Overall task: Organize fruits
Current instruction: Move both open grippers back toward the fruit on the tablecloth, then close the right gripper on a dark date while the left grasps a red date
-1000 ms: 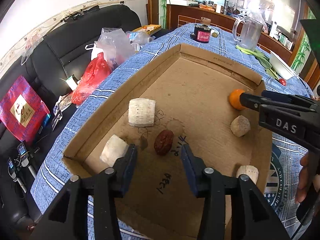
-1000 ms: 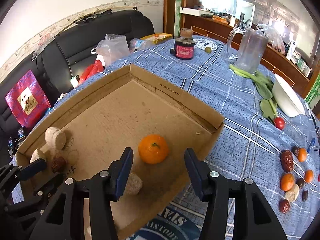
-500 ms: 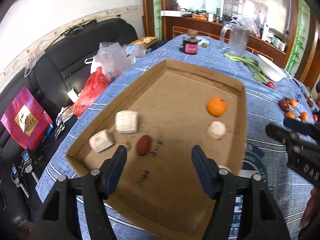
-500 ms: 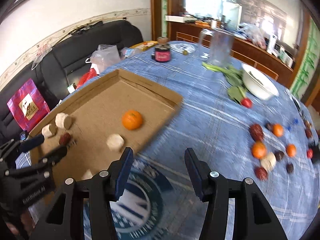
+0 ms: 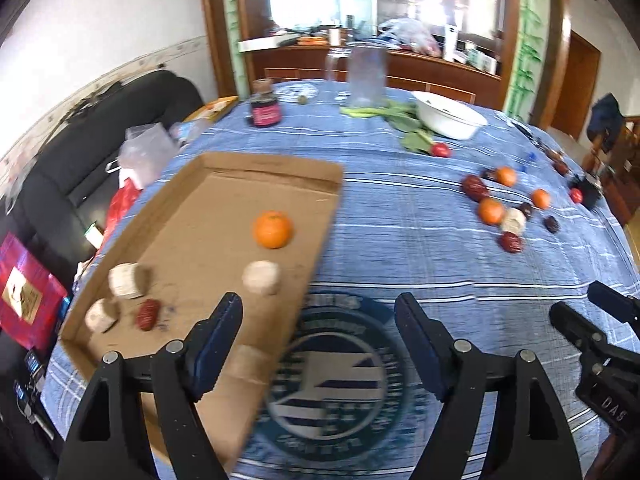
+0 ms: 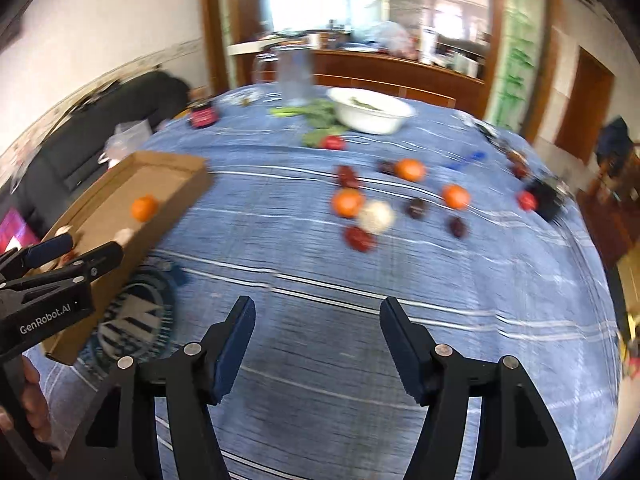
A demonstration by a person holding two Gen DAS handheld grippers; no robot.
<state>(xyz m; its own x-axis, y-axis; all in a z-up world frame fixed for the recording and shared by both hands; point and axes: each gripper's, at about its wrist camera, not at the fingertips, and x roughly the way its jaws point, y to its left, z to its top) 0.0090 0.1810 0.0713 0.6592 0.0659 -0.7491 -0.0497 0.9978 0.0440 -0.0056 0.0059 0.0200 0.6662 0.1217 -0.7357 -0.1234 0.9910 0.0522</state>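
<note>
A cardboard tray [image 5: 224, 168] lies on the left of the blue tablecloth. In it are an orange [image 5: 273, 229], a red date [image 5: 147, 314] and several pale chunks [image 5: 261, 277]. Loose oranges [image 6: 348, 202], dark red dates [image 6: 359, 238] and a pale chunk [image 6: 375, 216] are scattered on the cloth to the right. My left gripper [image 5: 318, 340] hangs over the tray's right edge, its jaws opening with nothing between them. My right gripper [image 6: 316, 340] is over bare cloth short of the loose fruit, jaws opening and empty. The left gripper [image 6: 68, 254] also shows in the right wrist view.
At the far side stand a white bowl [image 5: 448, 118], green leaves [image 5: 404, 120], a clear jug [image 5: 366, 76], a dark jar [image 5: 264, 106] and a small tomato [image 5: 440, 150]. A black sofa with bags [image 5: 144, 152] lies left of the table. A hand [image 6: 32, 400] holds the left gripper.
Both grippers have swung right, away from the tray toward the loose fruit, and their jaws have widened. The date and the orange stay in the tray.
</note>
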